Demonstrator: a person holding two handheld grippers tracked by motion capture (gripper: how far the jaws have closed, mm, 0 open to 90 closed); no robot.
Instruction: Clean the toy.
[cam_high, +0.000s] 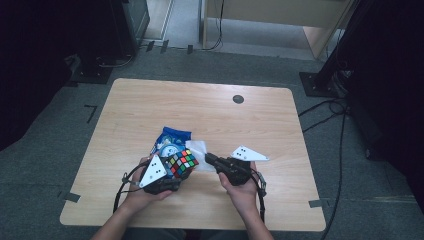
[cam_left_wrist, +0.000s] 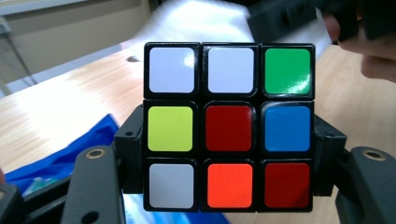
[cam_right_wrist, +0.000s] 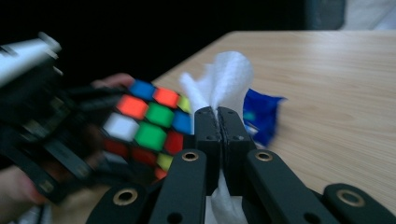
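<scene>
— What's crowding the middle of the pale wooden counter (cam_high: 150, 105)?

— A crumpled blue plastic packet (cam_high: 171, 140) lies just behind the left tongs (cam_high: 172, 175), and the multicoloured plastic puzzle cube (cam_high: 182, 164) is lifted right in front of it. The left tongs are clamped on that cube from both sides; its white, green, red and blue squares face their camera.

— And the other hand?

— The right tongs (cam_high: 210, 159) are pinched together on a thin white paper tissue (cam_right_wrist: 227, 79), which sticks up above the closed jaws. Cube and tissue sit just beside each other, near the person's edge.

— Any room to move?

— Plenty. The far half of the counter is bare apart from a small dark round cap (cam_high: 238, 99), and both side edges are well apart from the hands.
</scene>
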